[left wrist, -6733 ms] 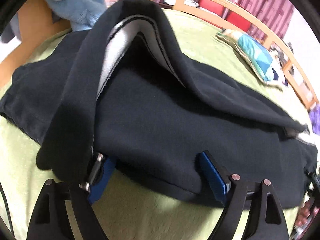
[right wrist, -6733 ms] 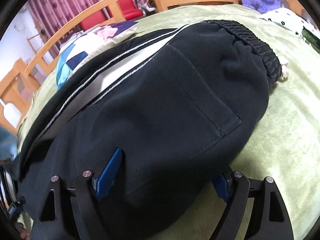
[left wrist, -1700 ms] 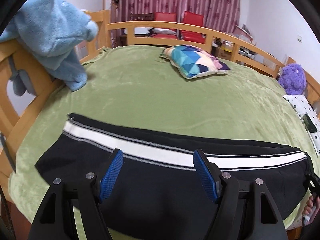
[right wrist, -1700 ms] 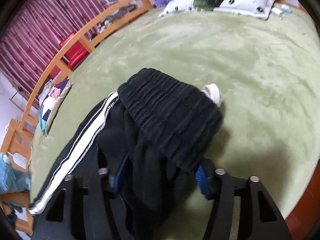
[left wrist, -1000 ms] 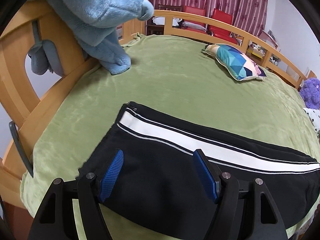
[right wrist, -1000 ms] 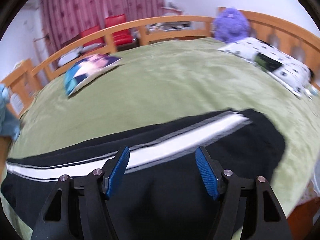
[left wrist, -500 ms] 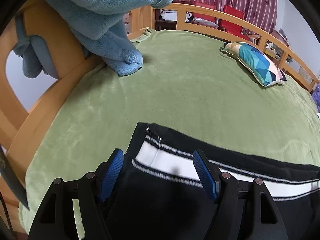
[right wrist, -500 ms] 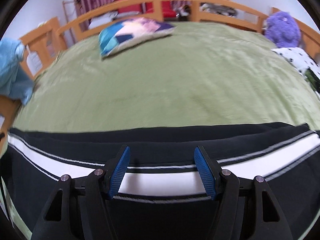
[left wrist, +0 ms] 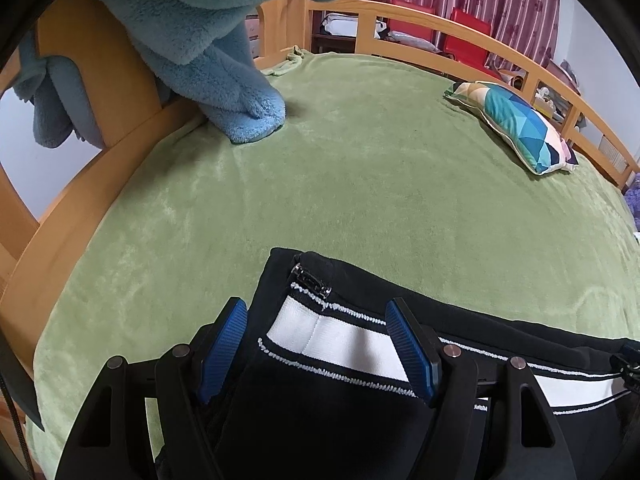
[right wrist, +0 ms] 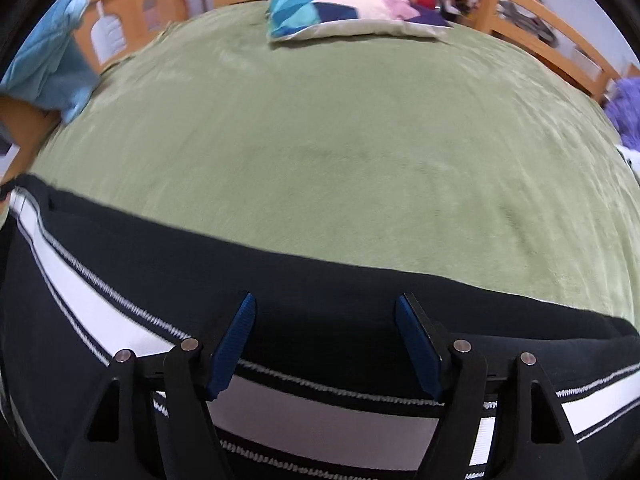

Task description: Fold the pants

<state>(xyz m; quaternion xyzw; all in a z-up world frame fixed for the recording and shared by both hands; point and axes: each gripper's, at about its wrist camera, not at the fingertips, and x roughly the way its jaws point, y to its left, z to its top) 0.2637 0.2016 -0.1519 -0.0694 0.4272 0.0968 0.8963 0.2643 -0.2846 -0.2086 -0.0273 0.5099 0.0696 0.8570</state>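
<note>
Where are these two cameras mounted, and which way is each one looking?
Left wrist: rides the left gripper, looking down over the pants cuff toward the blue blanket; only its fingers show.
Right wrist: rides the right gripper, jaws opening, over the pants' mid-leg stripe.
Shared: pants, green bed cover, patterned pillow.

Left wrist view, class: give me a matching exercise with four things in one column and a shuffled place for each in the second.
Things:
1. black pants with a white side stripe
2. fluffy blue plush blanket
3. geometric teal patterned pillow
4. red chairs

Places:
A. behind the far rail
B. draped over the wooden bed frame
C. far right of the green bedspread
D. under the left gripper

Pairs: 1-D, 2-B, 3-C, 4-A
</note>
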